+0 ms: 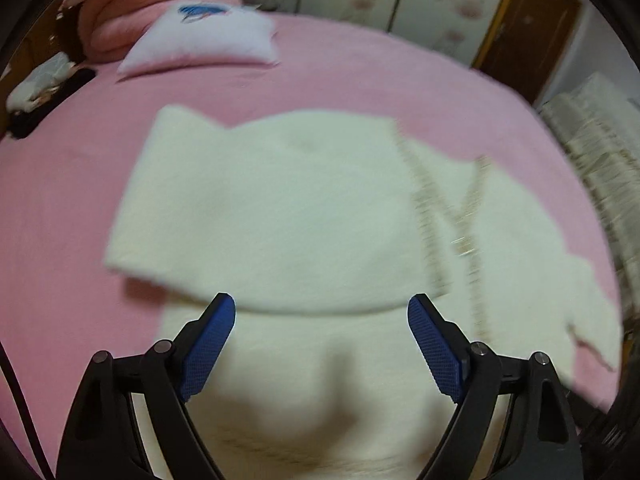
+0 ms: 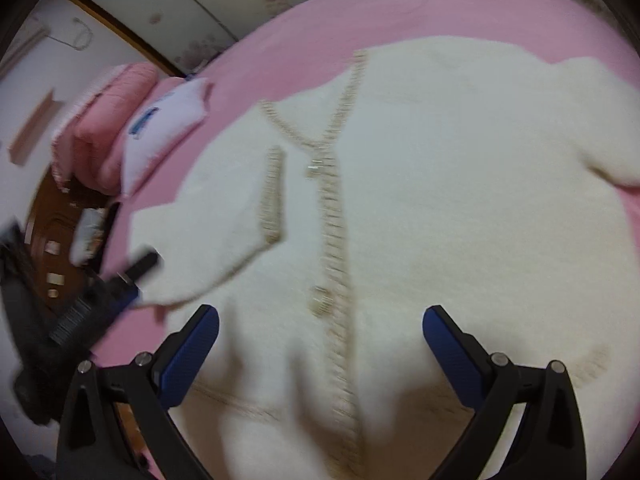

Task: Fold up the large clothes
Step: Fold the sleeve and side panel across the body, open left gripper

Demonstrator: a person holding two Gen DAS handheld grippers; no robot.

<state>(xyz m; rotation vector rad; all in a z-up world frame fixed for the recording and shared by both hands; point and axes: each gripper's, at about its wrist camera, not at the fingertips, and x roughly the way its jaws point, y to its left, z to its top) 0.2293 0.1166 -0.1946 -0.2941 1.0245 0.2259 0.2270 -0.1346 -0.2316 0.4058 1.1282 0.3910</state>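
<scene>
The cream cardigan [image 2: 420,208] lies spread on the pink bedsheet [image 2: 400,8], filling the middle and right of my right wrist view, its beaded trim [image 2: 334,208] running down the centre of the frame. 1 sleeve [image 2: 208,236] is folded in across the body, its cuff at left centre. In my left wrist view that same folded panel [image 1: 260,208] covers the middle of the frame, with the trim forming a V at right centre. Both pictures are blurred.

My left claw [image 1: 321,310] hangs over the cardigan at the bottom of its frame, blue pads [image 1: 208,344] spread wide, nothing between them. My right claw [image 2: 321,322] is spread just as wide over the lower front of the cardigan, pads [image 2: 454,356] clear of the fabric as far as I can tell. The left claw also shows as a dark smear at the lower left of the right view.

A white pillow [image 1: 204,40] with a blue print sits at upper left, stacked pink bedding [image 1: 132,12] behind it.
</scene>
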